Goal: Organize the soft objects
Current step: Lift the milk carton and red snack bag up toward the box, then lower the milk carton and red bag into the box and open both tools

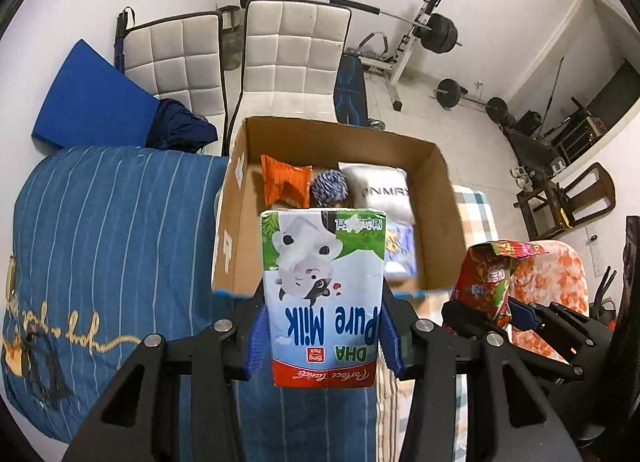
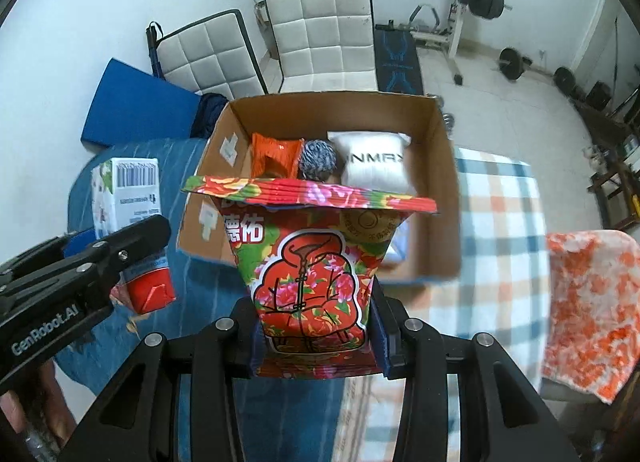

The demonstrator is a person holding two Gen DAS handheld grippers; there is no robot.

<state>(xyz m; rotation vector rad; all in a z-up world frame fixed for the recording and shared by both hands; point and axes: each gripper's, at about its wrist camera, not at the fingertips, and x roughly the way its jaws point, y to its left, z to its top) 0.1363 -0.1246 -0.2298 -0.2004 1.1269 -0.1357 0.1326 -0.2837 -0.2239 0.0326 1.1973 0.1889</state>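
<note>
Above the bed (image 1: 100, 221), your left hand-held gripper (image 1: 324, 336) clamped a milk carton (image 1: 324, 282) at frame centre; your right hand-held gripper (image 2: 316, 336) pinched a floral packet (image 2: 312, 270). Either risked striking the cardboard box (image 2: 444, 197) rim.

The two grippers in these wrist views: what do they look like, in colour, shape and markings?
Both are black linkage frames with round silver pivot bolts and triangular cut-outs. The left gripper and right gripper carry blue fingers. White lettering "GenRobot.AI" runs along the left gripper's side. No cables or sleeves show.
</note>
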